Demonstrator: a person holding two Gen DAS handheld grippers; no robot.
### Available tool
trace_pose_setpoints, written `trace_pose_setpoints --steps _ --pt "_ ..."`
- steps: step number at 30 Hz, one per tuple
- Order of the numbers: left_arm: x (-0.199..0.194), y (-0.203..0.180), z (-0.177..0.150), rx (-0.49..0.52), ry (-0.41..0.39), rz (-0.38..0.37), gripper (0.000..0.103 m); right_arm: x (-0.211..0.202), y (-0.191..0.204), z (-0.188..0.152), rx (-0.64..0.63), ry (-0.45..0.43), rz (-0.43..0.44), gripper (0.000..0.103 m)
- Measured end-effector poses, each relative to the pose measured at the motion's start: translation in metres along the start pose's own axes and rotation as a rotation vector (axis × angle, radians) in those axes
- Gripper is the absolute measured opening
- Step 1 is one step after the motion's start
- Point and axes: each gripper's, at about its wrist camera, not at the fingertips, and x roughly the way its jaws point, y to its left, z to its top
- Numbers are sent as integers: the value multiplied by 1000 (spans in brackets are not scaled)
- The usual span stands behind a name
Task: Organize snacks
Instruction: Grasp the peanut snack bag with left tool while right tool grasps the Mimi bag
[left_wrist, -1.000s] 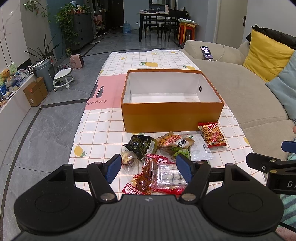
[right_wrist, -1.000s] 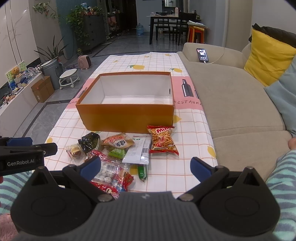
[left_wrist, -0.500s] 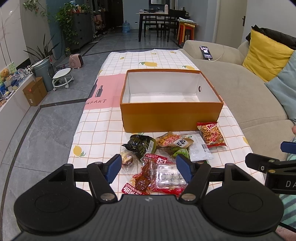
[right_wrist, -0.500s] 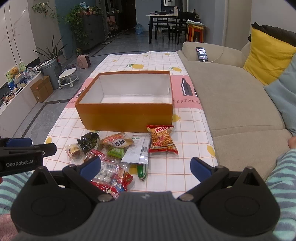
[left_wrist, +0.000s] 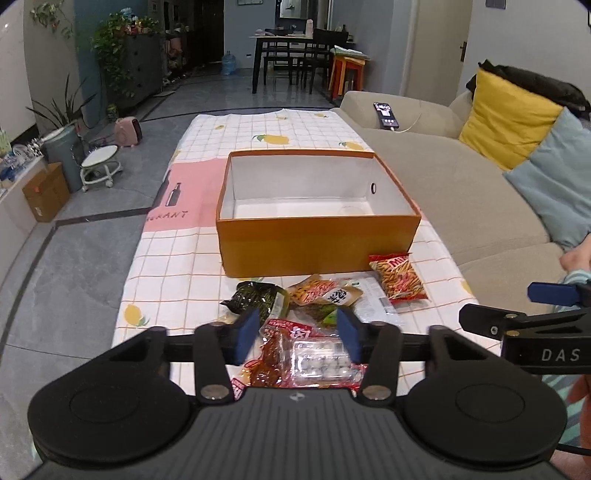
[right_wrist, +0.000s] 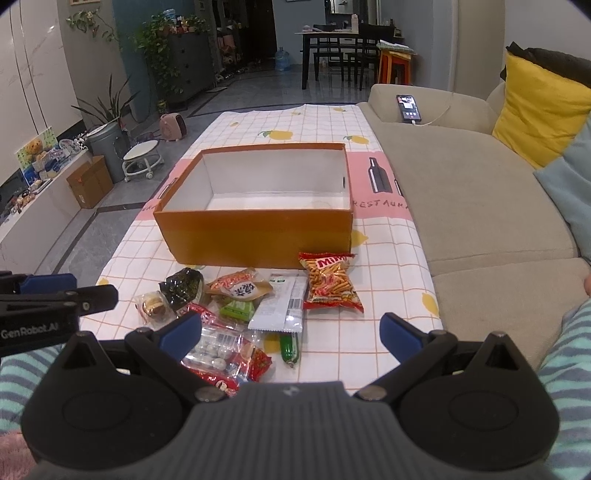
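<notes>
An empty orange box (left_wrist: 317, 240) with a white inside stands on the checked tablecloth. Snack packs lie in a heap in front of it: a red chip bag (left_wrist: 400, 277), a dark green pack (left_wrist: 258, 299) and a red-and-clear pack of white balls (left_wrist: 321, 360). My left gripper (left_wrist: 297, 332) hovers over that clear pack. Its jaws are closing, with the pack showing in the gap and the pads apart from it. My right gripper (right_wrist: 291, 330) stands wide open above the near snacks, by a white wrapper (right_wrist: 282, 302) and a green sausage (right_wrist: 288, 345), holding nothing.
A beige sofa (right_wrist: 480, 206) runs along the table's right side, with a phone (right_wrist: 408, 107) and a yellow cushion (right_wrist: 535, 110) on it. Grey floor, a small stool (right_wrist: 142, 160) and a cardboard box (right_wrist: 90, 181) lie to the left. Striped fabric (right_wrist: 565, 350) is near both grippers.
The left gripper's jaws have drawn closer together over the clear pack. The right gripper and the snacks have stayed put.
</notes>
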Motion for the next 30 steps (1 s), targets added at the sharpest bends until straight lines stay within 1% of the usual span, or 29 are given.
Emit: trace_pose_setpoints --steps 1,2,3,4,5,6,7,8,9,11,12,16,19,23,25,29,30 --pt "2 3 1 -12 6 -17 46 1 -1 1 1 -7 6 97" --pt "4 4 3 -25 11 -30 41 3 -2 1 3 -17 6 89" --pt "7 7 4 -40 18 -43 41 5 -3 2 2 -23 3 84" --pt "9 9 5 -50 22 -48 41 8 -4 2 -1 -25 -1 84" --pt "11 10 6 -56 23 -48 44 12 -6 3 -1 -21 -4 84" --pt "14 12 8 -61 29 -45 55 17 -8 5 3 -12 -6 84" --pt "18 13 9 -67 40 -46 63 22 -11 6 13 -2 0 84" --pt "24 14 11 -70 57 -55 79 27 -14 7 28 10 9 84" --pt "28 16 11 -69 78 -72 83 33 -16 8 38 23 9 84" --pt "40 17 14 -65 140 -101 82 46 -20 9 55 57 21 84" --pt "45 17 14 -73 156 -105 82 52 -21 9 62 67 28 84" --pt "65 15 15 -83 183 -102 83 76 -22 10 34 102 -5 85" --pt "81 13 20 -82 199 -123 83 94 -25 15 7 119 -15 86" --pt "104 17 29 -163 212 -161 83 118 -32 26 -4 134 -21 85" --pt "117 17 32 -195 227 -168 83 132 -35 31 -8 146 -19 85" --pt "149 20 30 -263 281 -188 82 158 -38 37 -20 169 -23 85" --pt "156 21 27 -279 294 -178 82 163 -38 38 -23 172 -20 85"
